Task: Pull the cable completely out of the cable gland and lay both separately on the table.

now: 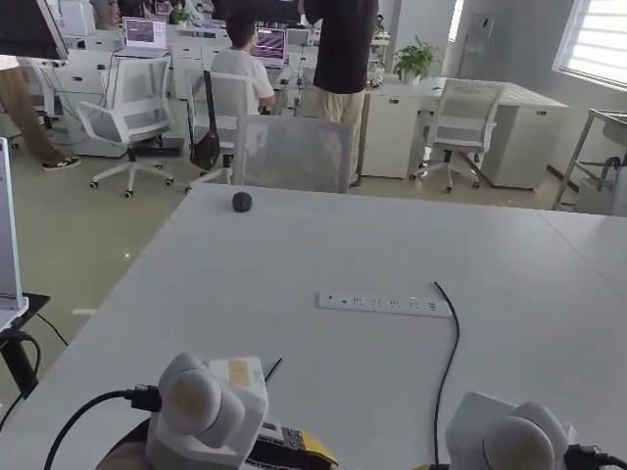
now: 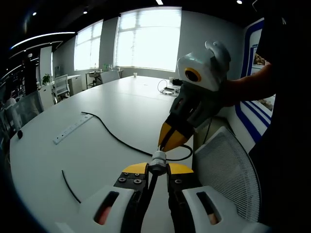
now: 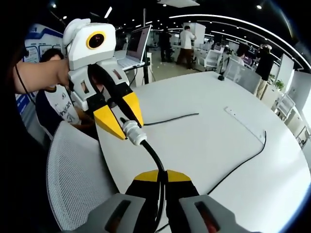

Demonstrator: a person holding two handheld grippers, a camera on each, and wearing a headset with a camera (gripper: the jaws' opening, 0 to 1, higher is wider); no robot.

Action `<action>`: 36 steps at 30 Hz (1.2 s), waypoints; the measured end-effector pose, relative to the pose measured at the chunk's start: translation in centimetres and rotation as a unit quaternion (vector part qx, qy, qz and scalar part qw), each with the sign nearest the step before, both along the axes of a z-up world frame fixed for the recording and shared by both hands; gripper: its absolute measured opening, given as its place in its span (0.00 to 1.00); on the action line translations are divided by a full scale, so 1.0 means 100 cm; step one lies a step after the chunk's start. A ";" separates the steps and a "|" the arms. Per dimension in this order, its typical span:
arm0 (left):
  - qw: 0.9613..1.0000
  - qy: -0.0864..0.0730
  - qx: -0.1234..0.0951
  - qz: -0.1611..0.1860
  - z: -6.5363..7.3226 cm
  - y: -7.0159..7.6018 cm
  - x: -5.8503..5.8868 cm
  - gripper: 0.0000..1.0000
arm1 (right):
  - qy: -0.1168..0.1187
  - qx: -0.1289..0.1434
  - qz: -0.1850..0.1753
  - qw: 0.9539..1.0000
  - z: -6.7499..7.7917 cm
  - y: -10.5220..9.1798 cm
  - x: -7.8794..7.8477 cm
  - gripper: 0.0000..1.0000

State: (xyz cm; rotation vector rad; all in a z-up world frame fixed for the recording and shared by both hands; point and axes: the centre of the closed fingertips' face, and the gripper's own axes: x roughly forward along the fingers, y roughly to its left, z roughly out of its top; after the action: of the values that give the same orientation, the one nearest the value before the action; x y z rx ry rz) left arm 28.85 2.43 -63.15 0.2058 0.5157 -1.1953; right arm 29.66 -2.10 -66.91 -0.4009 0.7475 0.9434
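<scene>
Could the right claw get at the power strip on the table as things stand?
Probably not yet: the right claw is shut on the cable, whose cable gland sits in the left claw. The power strip lies farther across the table.

White-bodied left gripper (image 2: 158, 169) with yellow-tipped black jaws being held low, jaws being pressed shut on small grey-white plastic cable gland (image 2: 158, 158). Right gripper (image 3: 163, 175) of same white-and-yellow build being held opposite, tips being pointed at left gripper's tips, close by. Its jaws being clamped on thin black cable (image 3: 154, 154) just behind gland. Left gripper being carried on bare forearm (image 3: 41, 75) at left of right gripper view. Right gripper being grasped by hand (image 2: 233, 92) at right of left gripper view.
</scene>
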 end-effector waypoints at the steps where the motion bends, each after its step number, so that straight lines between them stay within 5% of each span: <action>1: 1.000 0.000 0.000 0.000 0.000 0.000 0.000 0.15 | 0.003 0.001 -0.006 1.000 -0.002 -0.002 0.000 0.00; 9: 1.000 0.003 0.000 -0.002 -0.002 0.000 -0.002 0.15 | 0.035 0.006 -0.055 0.998 -0.015 -0.019 0.003 0.00; 16: 1.000 0.005 -0.001 -0.001 -0.002 0.001 -0.001 0.15 | 0.044 0.012 -0.061 0.997 -0.015 -0.015 0.003 0.00; 25: 1.000 0.004 0.005 0.003 -0.004 0.007 -0.001 0.15 | 0.048 0.017 -0.049 0.998 -0.014 -0.011 -0.003 0.00; 36: 1.000 0.009 0.010 0.009 -0.008 0.010 -0.001 0.15 | 0.023 0.033 -0.004 0.999 0.005 0.007 -0.009 0.03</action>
State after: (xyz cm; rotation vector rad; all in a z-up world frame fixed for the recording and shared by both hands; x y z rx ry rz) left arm 28.74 3.45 -63.94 0.2072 0.5432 -1.1762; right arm 28.73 -1.44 -66.40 -0.3185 0.7579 0.9706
